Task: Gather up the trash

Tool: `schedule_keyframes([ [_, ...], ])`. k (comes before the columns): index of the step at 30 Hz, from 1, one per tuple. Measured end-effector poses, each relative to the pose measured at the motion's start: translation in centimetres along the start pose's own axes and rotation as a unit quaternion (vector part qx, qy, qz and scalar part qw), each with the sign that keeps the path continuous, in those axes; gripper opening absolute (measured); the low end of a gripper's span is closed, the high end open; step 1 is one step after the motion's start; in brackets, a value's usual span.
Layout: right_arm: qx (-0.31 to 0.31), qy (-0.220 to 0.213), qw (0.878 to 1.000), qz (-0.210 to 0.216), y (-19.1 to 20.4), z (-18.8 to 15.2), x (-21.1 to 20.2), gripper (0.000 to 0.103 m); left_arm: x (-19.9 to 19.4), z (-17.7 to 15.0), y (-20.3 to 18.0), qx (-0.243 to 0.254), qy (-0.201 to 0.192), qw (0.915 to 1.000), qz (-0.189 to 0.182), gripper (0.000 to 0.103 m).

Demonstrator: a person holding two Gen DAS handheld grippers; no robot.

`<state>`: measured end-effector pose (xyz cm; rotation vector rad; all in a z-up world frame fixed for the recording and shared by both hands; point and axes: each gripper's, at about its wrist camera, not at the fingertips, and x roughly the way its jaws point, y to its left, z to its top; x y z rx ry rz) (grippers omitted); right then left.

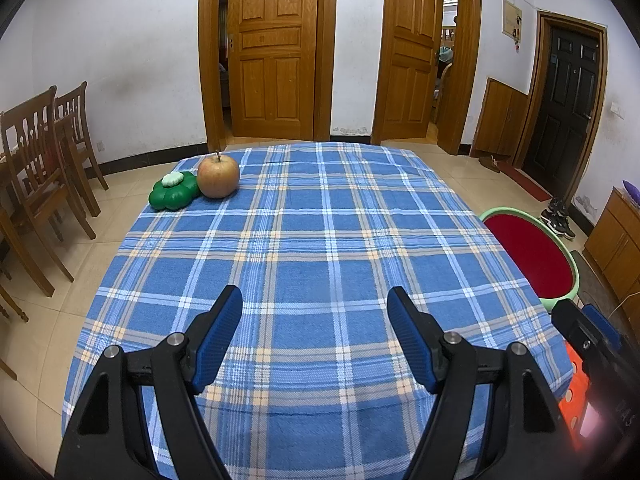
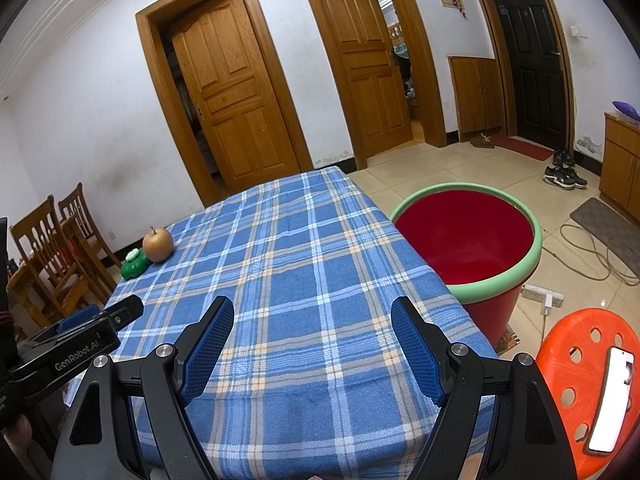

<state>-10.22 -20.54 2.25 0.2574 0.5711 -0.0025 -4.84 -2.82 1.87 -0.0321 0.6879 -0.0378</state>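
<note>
An apple [image 1: 218, 176] and a green clover-shaped plastic item [image 1: 174, 192] sit together at the far left corner of the table with the blue plaid cloth [image 1: 312, 240]. Both also show in the right wrist view, the apple [image 2: 158, 245] and the green item [image 2: 134, 265]. A red bin with a green rim [image 2: 468, 236] stands on the floor right of the table; it also shows in the left wrist view [image 1: 532, 256]. My left gripper [image 1: 315, 300] is open and empty over the near part of the table. My right gripper [image 2: 312, 308] is open and empty over the near edge.
Wooden chairs [image 1: 44, 168] stand left of the table. An orange stool [image 2: 588, 380] with a phone [image 2: 612, 400] on it is at the near right. A power strip [image 2: 544, 294] and cables lie on the floor. Doors line the far wall.
</note>
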Motion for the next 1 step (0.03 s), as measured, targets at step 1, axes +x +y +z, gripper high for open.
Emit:
schedule_keyframes([
  [1, -0.001, 0.001, 1.000, -0.001, 0.09, 0.07, 0.09, 0.082, 0.02, 0.11, -0.04, 0.000, 0.002, 1.0000, 0.000, 0.075],
])
